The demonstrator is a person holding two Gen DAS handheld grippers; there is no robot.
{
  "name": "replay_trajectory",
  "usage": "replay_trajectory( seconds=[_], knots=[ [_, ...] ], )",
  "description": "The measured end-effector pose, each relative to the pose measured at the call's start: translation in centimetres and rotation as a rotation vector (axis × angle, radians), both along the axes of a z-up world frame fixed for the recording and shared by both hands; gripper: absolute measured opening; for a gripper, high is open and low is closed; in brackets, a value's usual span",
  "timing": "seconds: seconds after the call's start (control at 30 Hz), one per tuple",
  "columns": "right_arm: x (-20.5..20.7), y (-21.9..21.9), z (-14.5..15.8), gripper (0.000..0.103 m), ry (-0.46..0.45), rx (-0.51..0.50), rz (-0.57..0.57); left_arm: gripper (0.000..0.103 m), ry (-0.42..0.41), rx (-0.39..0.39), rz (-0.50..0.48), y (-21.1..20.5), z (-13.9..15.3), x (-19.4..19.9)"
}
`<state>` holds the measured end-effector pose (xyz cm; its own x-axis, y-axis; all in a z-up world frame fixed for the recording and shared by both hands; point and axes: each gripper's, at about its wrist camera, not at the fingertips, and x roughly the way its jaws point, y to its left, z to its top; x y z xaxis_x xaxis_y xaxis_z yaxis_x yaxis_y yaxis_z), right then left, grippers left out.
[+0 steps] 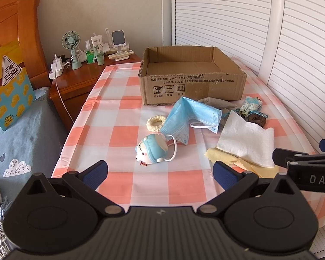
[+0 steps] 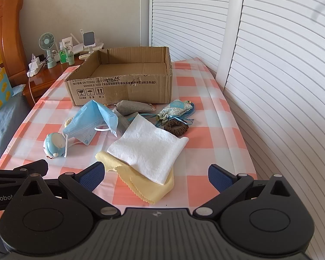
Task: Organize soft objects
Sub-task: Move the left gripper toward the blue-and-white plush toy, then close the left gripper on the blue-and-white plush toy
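An empty cardboard box (image 1: pixel 192 82) (image 2: pixel 123 86) stands at the far side of the checked table. In front of it lie a blue face mask (image 1: pixel 190 117) (image 2: pixel 93 121), a cream scrunchie (image 1: pixel 156 123), a small blue-and-white plush toy (image 1: pixel 152 149) (image 2: pixel 54 145), a white cloth (image 1: pixel 247 139) (image 2: pixel 149 149) over a yellow cloth (image 1: pixel 225 156) (image 2: pixel 149 188), a brown scrunchie (image 1: pixel 256 119) (image 2: pixel 176 126), a patterned pouch (image 1: pixel 251 105) (image 2: pixel 175 109) and a grey pouch (image 2: pixel 134 108). My left gripper (image 1: pixel 160 174) is open, just short of the plush toy. My right gripper (image 2: pixel 156 175) is open over the near edge of the cloths.
A wooden nightstand (image 1: pixel 75 82) at the far left holds a small fan (image 1: pixel 71 43), bottles and a charger. A bed with a blue cover (image 1: pixel 21 130) and a yellow bag (image 1: pixel 8 86) lies left of the table. White louvred doors (image 2: pixel 270 65) run along the right side.
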<state>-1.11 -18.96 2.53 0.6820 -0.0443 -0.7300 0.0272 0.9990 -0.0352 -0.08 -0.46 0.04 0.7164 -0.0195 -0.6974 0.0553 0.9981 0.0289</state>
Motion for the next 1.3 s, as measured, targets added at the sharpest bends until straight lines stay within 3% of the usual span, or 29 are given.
replay_trajectory(
  seconds=[0.9, 1.3],
  knots=[
    [1.4, -0.3, -1.1, 0.103, -0.049, -0.007, 0.077, 0.102, -0.009, 0.007, -0.053, 0.1, -1.0, 2.4],
    [2.3, -1.5, -3.2, 0.103, -0.026, -0.004, 0.098, 0.102, -0.003, 0.008, -0.037, 1.3, -2.7, 5.1]
  ],
)
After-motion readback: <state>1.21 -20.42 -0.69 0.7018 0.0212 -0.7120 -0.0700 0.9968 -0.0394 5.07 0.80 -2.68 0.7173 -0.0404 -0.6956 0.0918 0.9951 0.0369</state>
